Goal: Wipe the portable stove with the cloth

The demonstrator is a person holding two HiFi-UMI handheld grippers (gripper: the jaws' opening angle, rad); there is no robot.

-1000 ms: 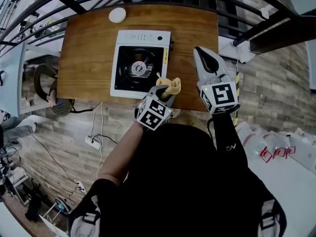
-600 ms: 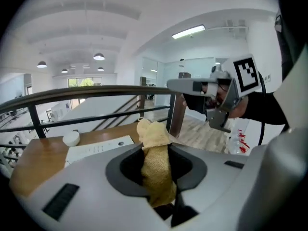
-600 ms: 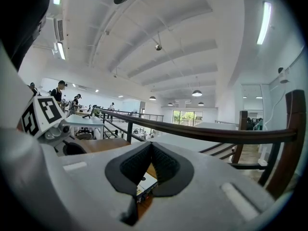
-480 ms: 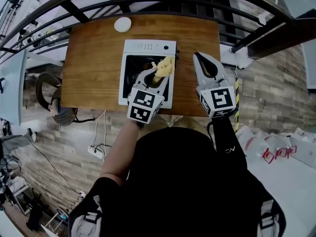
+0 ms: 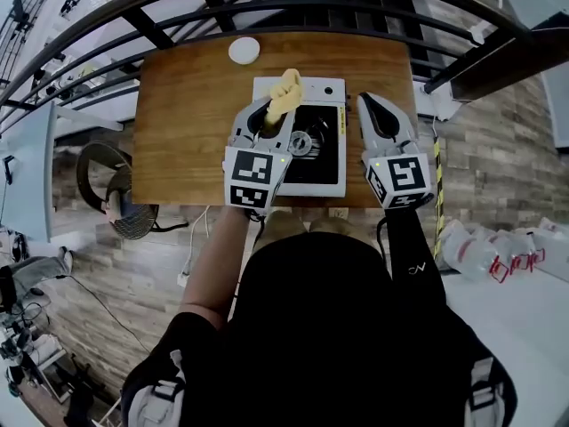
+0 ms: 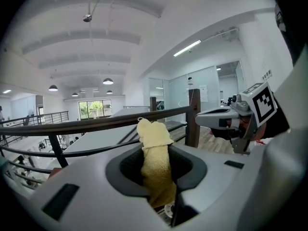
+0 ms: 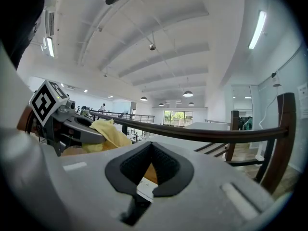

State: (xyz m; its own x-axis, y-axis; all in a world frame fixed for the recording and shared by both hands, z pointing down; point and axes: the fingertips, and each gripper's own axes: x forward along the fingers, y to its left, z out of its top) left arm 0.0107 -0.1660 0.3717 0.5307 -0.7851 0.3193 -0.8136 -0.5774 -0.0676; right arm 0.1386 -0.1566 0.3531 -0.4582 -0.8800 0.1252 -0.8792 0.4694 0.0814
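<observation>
**Wooden table [image 5: 187,114] shot from above**

Portable stove [image 5: 324,89] parked mid-table, toward the far edge. Left gripper [image 5: 267,114] clamped on the yellow cloth [image 5: 283,92], over the stove's left side. Right gripper [image 5: 372,107] pinched together, empty, beside the stove's right edge.

The right claw [image 7: 151,150] has its jaws closed at the tips, nothing between them. Beneath them show brown table [image 7: 150,173] and white stove [image 7: 144,188]. Left, the left claw [image 7: 91,134] holds a yellow cloth [image 7: 110,132].

the person [image 5: 338,345] wore a black top [image 5: 311,301]; the grey left gripper [image 5: 269,114] and right gripper [image 5: 373,103] each bore a black-and-white marker cube [image 5: 250,178]
</observation>
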